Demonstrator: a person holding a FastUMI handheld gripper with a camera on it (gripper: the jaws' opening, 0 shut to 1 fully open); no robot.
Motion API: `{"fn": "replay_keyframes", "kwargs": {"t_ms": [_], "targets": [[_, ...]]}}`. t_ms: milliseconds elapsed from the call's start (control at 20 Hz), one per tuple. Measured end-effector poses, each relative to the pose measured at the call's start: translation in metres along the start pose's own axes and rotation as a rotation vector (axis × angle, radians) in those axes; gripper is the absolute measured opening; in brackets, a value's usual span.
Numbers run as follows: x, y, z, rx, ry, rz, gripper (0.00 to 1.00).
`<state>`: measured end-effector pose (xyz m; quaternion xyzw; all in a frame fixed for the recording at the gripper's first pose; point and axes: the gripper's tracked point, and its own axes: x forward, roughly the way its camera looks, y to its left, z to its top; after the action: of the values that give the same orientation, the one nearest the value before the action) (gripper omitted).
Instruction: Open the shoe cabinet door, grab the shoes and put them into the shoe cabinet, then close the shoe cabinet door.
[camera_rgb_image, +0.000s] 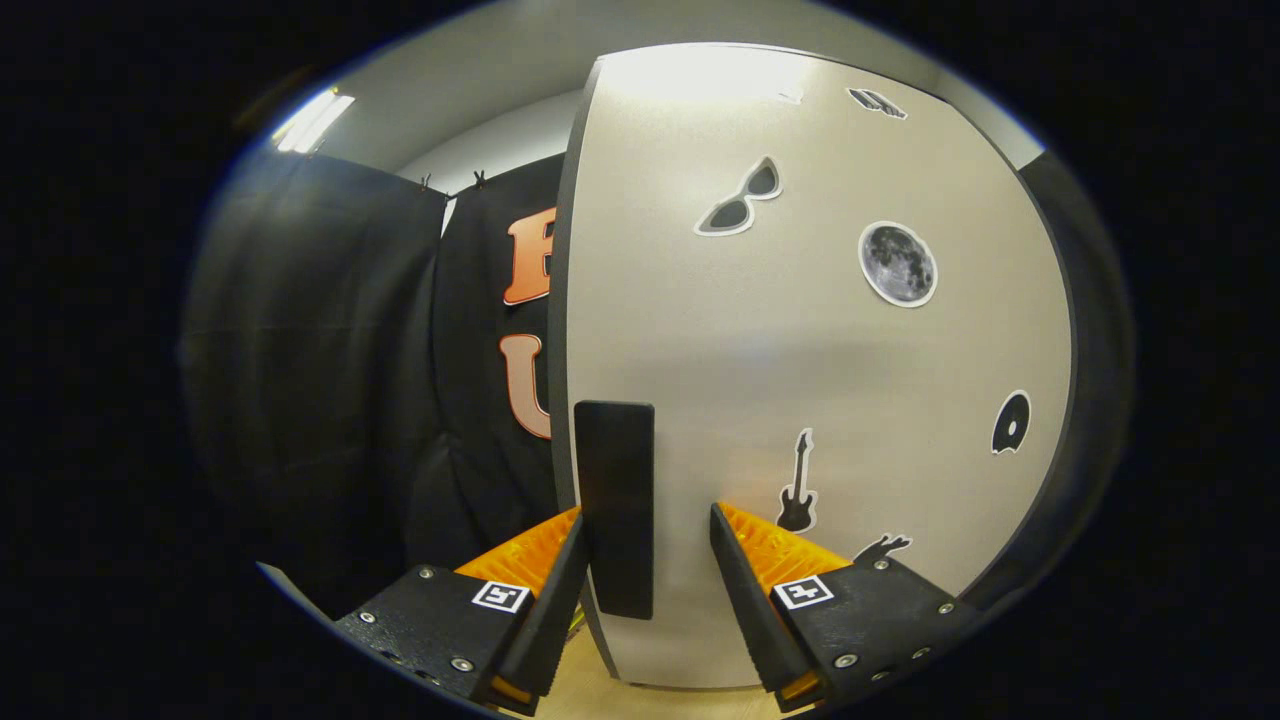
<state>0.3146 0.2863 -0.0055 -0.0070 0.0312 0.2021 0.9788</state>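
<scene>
The shoe cabinet door (800, 350) is a pale panel with a dark rim, close in front of me, carrying several stickers. A flat black upright handle (614, 500) sits at the door's left edge. My gripper (646, 510) is open with the handle between its fingers. The left finger (545, 570) lies right against the handle's left side, and the right finger (745, 570) stands a short gap off its right side, near the door face. I cannot tell whether the door is swung out or lies flush with the cabinet.
Black booth cloth (330, 380) hangs to the left of the door's edge. A strip of light wooden floor (590, 690) shows below the door between the fingers. A ceiling light (312, 120) glows above the cloth.
</scene>
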Motion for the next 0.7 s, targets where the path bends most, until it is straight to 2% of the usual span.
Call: {"fn": "replay_keyframes", "kwargs": {"t_ms": [500,700], "targets": [[0.004,0.0,-0.001,-0.014,0.004,-0.009,0.73],[-0.009,-0.001,0.003,-0.036,-0.012,-0.039,0.73]]}}
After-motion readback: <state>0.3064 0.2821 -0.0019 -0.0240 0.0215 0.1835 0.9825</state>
